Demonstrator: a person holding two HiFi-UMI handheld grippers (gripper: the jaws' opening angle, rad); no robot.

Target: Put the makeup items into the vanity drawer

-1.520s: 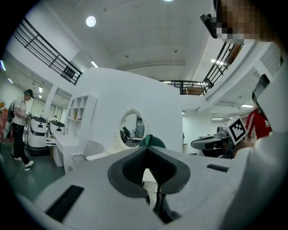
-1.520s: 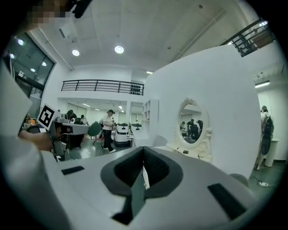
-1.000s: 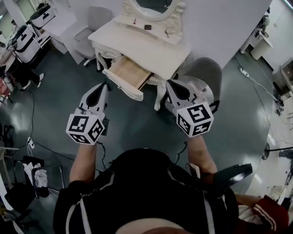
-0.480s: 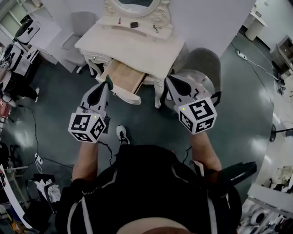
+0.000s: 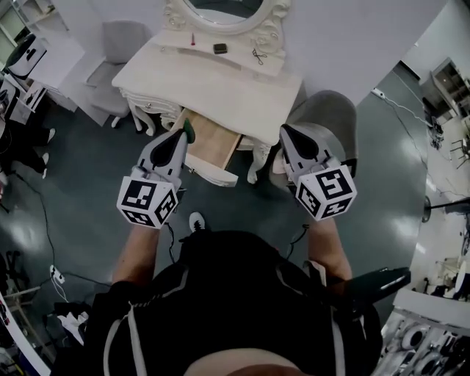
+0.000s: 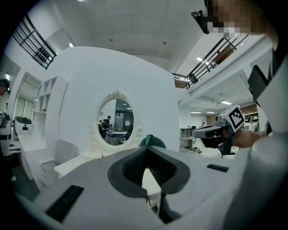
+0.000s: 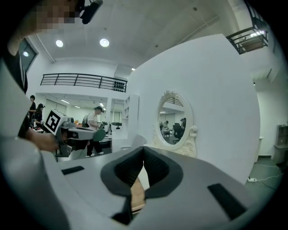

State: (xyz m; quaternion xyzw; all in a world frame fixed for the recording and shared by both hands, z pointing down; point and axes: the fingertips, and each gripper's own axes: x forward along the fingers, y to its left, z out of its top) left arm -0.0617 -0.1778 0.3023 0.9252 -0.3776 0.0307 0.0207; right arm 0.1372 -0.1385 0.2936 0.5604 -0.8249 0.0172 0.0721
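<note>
The white vanity (image 5: 220, 84) stands ahead with its wooden drawer (image 5: 213, 138) pulled open. My left gripper (image 5: 185, 131) is shut on a small round green makeup item (image 5: 188, 129), which pokes out past the jaw tips (image 6: 153, 141) by the drawer's left edge. My right gripper (image 5: 285, 129) is shut with nothing in it, to the right of the drawer. On the vanity's back shelf lie a red stick (image 5: 192, 38), a small black case (image 5: 219, 48) and a small metal tool (image 5: 258, 55). The oval mirror (image 5: 224, 11) is behind them.
A grey chair (image 5: 330, 117) stands just right of the vanity, under my right gripper. Another grey chair (image 5: 121, 40) is at the vanity's far left. Cables run over the dark floor (image 5: 44, 213). The person's shoe (image 5: 196, 220) shows below the drawer.
The person has stepped closer to the vanity. Both grippers have moved forward, and the left one with the green item now reaches the drawer's left edge.
</note>
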